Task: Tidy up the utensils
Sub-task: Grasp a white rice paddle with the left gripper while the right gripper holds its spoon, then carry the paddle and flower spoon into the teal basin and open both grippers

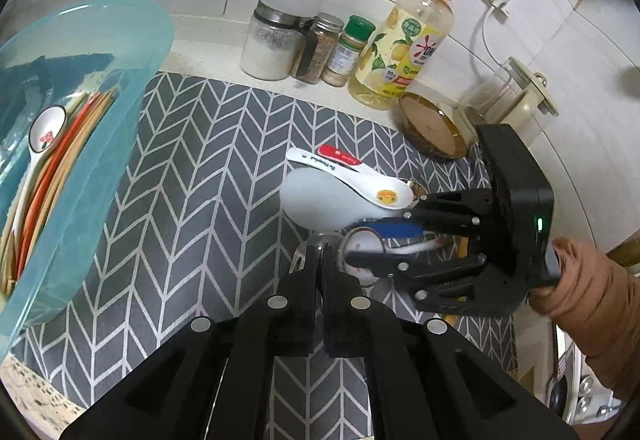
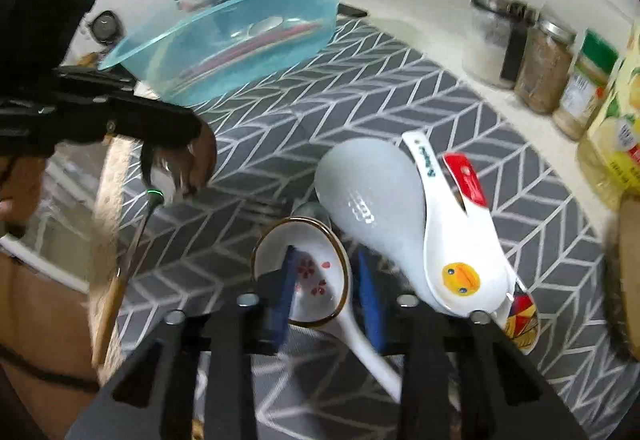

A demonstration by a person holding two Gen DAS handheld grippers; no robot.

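Observation:
Near the middle of the grey herringbone mat (image 1: pixel 192 200), my right gripper (image 2: pixel 326 280) has its blue pads (image 2: pixel 284 292) shut on the neck of a white ceramic spoon with pink flowers (image 2: pixel 316 264). The left wrist view shows that spoon (image 1: pixel 360 244) between the right gripper (image 1: pixel 364 242) fingers. Just right of it lie a white rice paddle (image 2: pixel 368 192), a duck-print spoon (image 2: pixel 460 240) and a red-handled utensil (image 2: pixel 466 176). My left gripper (image 1: pixel 318 268) is shut on a metal spoon with a wooden handle (image 2: pixel 200 160). The blue basin (image 1: pixel 132 88) at left holds chopsticks and a white spoon (image 1: pixel 44 136).
Spice jars (image 1: pixel 268 44), a small green-capped bottle (image 1: pixel 348 52) and a yellow dish-soap bottle (image 1: pixel 404 44) line the tiled back wall. A brown glass bowl (image 1: pixel 432 124) and a beige appliance (image 1: pixel 520 96) stand at the mat's right end. A hand (image 1: pixel 592 280) holds the right gripper.

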